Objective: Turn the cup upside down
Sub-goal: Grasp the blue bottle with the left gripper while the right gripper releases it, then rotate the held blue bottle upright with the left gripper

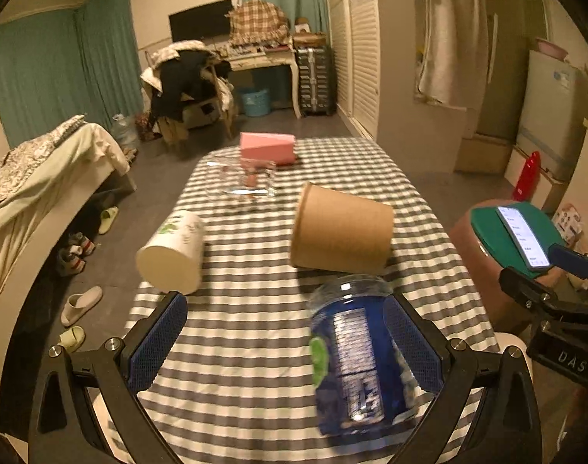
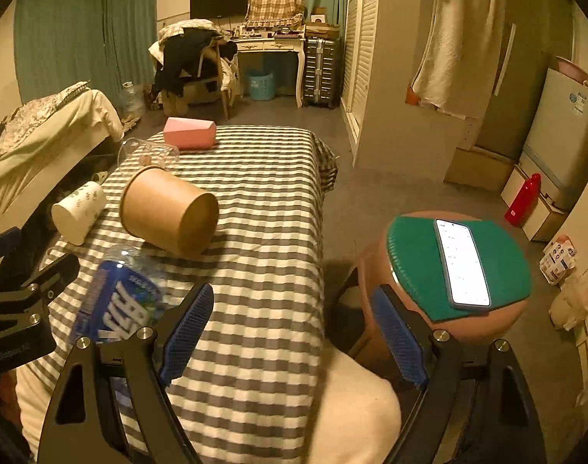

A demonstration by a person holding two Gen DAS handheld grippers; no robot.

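A brown paper cup [image 1: 342, 230] lies on its side on the checked tablecloth [image 1: 255, 348], mouth to the left; it also shows in the right wrist view [image 2: 170, 212]. A white leaf-print cup [image 1: 174, 253] lies on its side near the left edge, also in the right wrist view [image 2: 79, 210]. A clear glass cup [image 1: 249, 178] lies on its side further back. My left gripper [image 1: 286, 344] is open and empty above the near table, with a blue-labelled bottle [image 1: 357, 355] lying beside its right finger. My right gripper [image 2: 294, 332] is open and empty at the table's right edge.
A pink box [image 1: 268, 147] stands at the table's far end. A brown stool [image 2: 448, 270] with a green pad and a phone [image 2: 462, 263] stands right of the table. A bed [image 1: 31, 185] is on the left, with slippers on the floor.
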